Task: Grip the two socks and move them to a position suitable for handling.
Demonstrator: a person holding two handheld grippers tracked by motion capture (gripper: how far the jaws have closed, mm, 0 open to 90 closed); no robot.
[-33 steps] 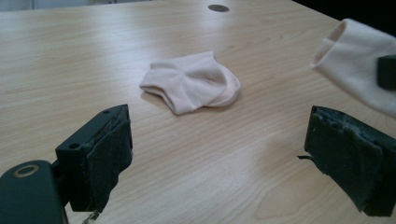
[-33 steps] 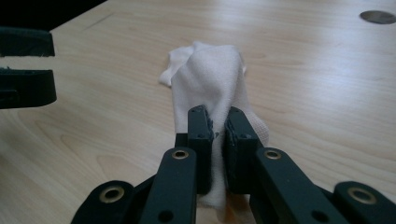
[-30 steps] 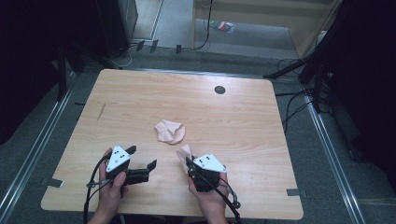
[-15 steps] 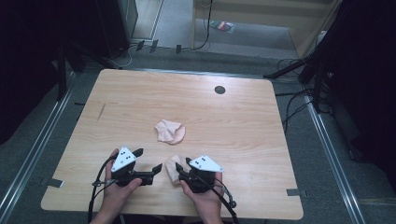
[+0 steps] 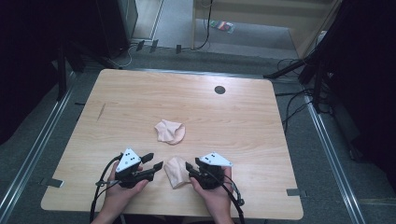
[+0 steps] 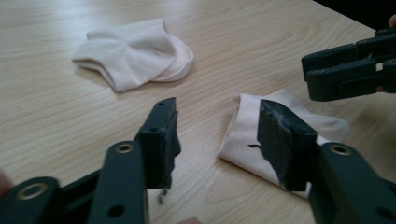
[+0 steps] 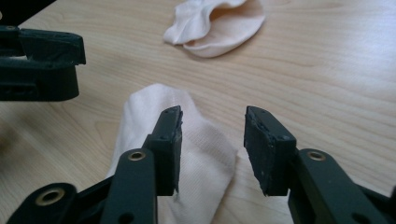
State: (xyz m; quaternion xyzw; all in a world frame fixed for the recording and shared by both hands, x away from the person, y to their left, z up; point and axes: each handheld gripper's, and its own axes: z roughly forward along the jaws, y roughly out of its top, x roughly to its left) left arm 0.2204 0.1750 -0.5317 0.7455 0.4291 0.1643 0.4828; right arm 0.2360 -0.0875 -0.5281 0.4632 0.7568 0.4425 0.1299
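Two pale pink socks lie on the wooden table (image 5: 116, 102). One crumpled sock (image 5: 169, 132) (image 6: 135, 51) (image 7: 219, 23) rests at the table's middle. The other sock (image 5: 176, 171) (image 6: 243, 135) (image 7: 154, 107) lies flat near the front edge, between both grippers. My left gripper (image 5: 155, 161) (image 6: 217, 109) is just left of it; its jaws have just been closing and stand part open over bare wood, the sock's edge beyond them. My right gripper (image 5: 189, 170) (image 7: 212, 114) has just been opening; its jaws are apart over the sock's end without pressing it.
A dark round hole (image 5: 219, 89) sits at the table's far side. The table's front edge runs close under both hands. Cables (image 5: 289, 100) and dark stands surround the table on the floor.
The right gripper lowered the sock it carried onto the table and opened, letting it go. The left gripper's jaws narrowed and it shifted slightly towards the sock.
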